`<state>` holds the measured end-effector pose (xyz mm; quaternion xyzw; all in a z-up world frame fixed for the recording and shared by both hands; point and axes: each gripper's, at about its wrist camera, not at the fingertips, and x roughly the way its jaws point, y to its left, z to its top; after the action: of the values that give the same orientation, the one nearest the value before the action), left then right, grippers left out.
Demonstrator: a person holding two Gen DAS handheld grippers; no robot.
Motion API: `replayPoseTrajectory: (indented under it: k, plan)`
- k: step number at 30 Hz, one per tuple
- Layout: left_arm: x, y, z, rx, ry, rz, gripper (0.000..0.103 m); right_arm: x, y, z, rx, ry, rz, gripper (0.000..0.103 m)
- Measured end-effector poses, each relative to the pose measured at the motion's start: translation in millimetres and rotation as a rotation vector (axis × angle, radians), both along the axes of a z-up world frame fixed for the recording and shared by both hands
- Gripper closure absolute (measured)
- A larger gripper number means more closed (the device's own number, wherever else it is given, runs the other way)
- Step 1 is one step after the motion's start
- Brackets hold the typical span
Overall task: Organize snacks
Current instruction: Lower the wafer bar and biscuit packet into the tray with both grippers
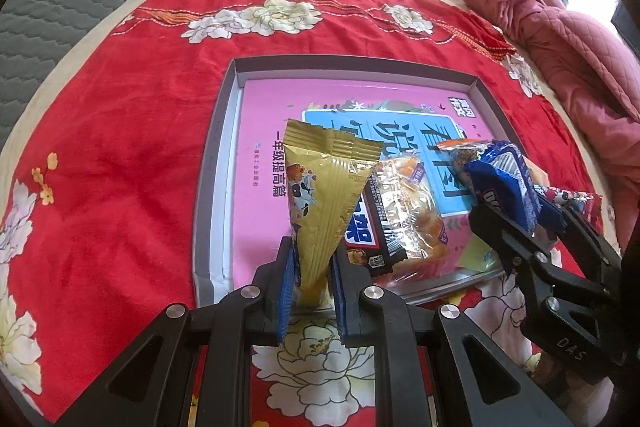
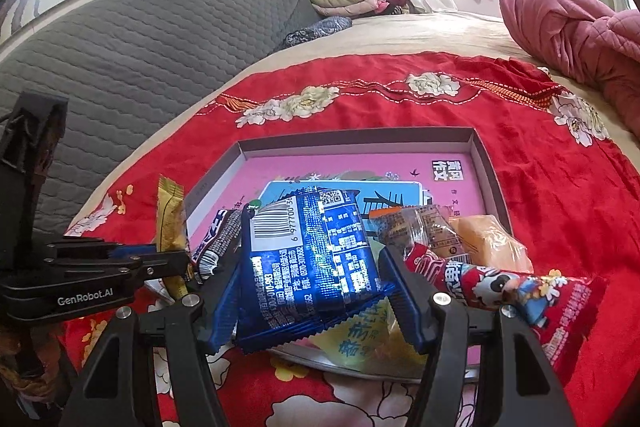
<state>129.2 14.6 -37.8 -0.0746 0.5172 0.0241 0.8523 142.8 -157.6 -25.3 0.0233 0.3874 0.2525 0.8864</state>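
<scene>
- The left gripper is clamped on a gold foil snack packet, its blue-padded fingers pinching the packet's narrow lower end so the crimped top stands up and ahead of the tips.
- Just beyond those tips lies a shallow grey cardboard box lid lined with a pink printed sheet, resting on a red floral blanket.
- Immediately ahead and to the right of the gold packet, inside the lid, sit a black-and-white wrapped chocolate bar and a clear wrapper of orange pastry, overlapping each other.
- The right gripper is clenched on a shiny blue foil snack packet, held flat between its fingers with the barcode side facing the camera.
- Under that blue packet, near the lid's closest edge, a yellow wrapper with blue lettering pokes out.
- To the right of the right gripper's fingers a red sausage-style packet with a cartoon cow lies over the lid's near rim, touching a clear wrapper with an orange end farther ahead.
- In the right wrist view the left gripper sits off to the left, the gold packet sticking up from it.
- Far ahead and right of both grippers, a rumpled pink quilted blanket lies on the bed.
</scene>
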Motion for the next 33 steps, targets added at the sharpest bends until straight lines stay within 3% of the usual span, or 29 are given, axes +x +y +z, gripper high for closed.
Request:
replayPoseTrajectory:
  k: [33]
  plan:
    - [2, 5, -2, -0.042, 0.006, 0.008, 0.085, 9, 8, -11, -0.046, 0.052, 0.007, 0.037]
